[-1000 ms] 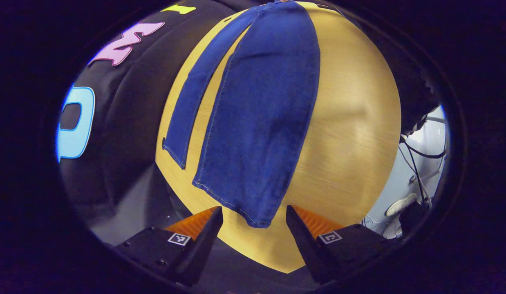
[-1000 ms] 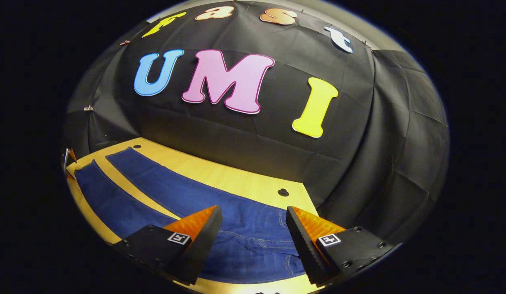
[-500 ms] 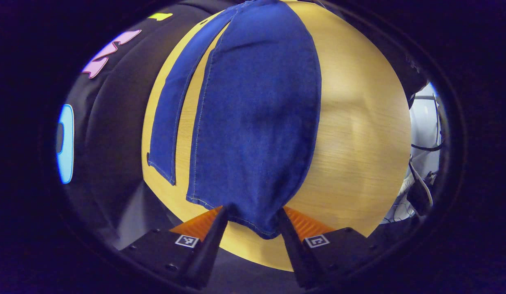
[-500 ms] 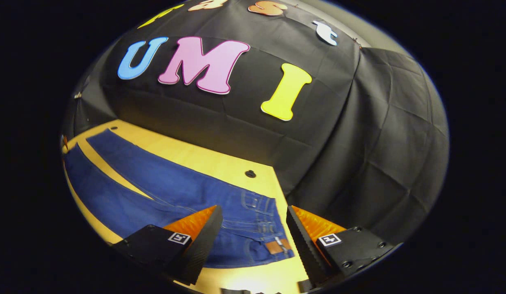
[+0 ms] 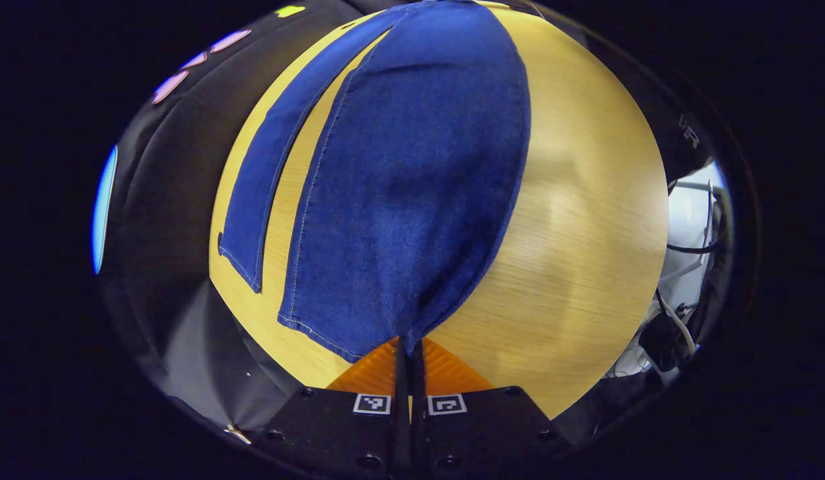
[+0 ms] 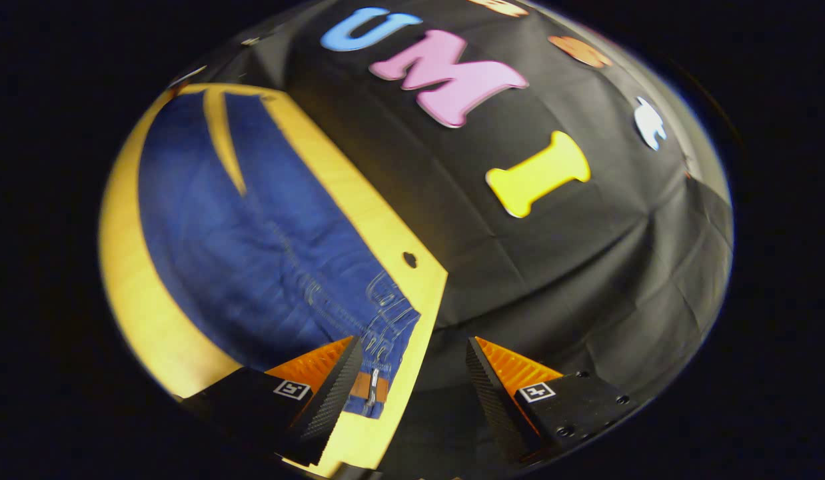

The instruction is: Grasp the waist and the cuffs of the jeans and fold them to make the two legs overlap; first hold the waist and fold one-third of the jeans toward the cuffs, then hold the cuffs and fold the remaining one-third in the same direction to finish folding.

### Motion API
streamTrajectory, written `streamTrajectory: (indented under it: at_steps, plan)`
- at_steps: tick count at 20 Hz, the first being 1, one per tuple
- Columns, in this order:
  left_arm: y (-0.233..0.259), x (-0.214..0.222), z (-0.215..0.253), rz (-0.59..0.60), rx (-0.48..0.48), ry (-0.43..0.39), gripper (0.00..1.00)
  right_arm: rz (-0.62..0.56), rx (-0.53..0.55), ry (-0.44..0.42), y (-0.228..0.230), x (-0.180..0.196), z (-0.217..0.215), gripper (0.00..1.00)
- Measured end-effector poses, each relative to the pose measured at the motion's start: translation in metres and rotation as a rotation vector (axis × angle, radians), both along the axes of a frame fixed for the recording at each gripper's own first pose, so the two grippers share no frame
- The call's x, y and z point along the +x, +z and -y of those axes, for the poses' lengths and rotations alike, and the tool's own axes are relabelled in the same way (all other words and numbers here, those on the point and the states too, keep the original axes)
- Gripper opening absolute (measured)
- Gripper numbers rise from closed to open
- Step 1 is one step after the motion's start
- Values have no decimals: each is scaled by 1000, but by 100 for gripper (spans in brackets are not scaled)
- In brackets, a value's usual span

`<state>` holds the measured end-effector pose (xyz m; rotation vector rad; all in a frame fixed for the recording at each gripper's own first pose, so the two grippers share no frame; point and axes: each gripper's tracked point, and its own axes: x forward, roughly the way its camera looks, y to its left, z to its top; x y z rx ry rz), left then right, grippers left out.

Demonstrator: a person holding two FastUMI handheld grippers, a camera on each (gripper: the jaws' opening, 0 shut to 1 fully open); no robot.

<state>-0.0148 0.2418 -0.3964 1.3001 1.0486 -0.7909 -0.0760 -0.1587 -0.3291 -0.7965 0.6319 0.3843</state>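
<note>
Two legs of the jeans (image 5: 412, 173) lie spread apart, flat on the desk (image 5: 586, 220); no fold done yet. Left gripper (image 5: 408, 350) fingers are pressed together on the near leg's cuff corner at the desk's edge. Right gripper (image 6: 410, 373) fingers are apart, empty, near the waist (image 6: 379, 333) at the other end. Right gripper view adds waistband, pockets, leather patch; left gripper view adds both cuffs.
</note>
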Motion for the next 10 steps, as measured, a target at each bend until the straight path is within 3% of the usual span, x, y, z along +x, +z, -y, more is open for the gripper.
streamTrajectory:
  at_steps: [3, 7, 10]
  plan:
    - [1, 0, -1, -10, 14, -7, 6, -154, -71, 178, -33, -30, 1, 96]
    - [0, 0, -1, -4, 22, -3, 6, -341, -177, 328, -75, -56, 28, 95]
    - [-1, 0, -1, -8, 24, 3, 6, -377, -339, 434, -101, -51, 53, 95]
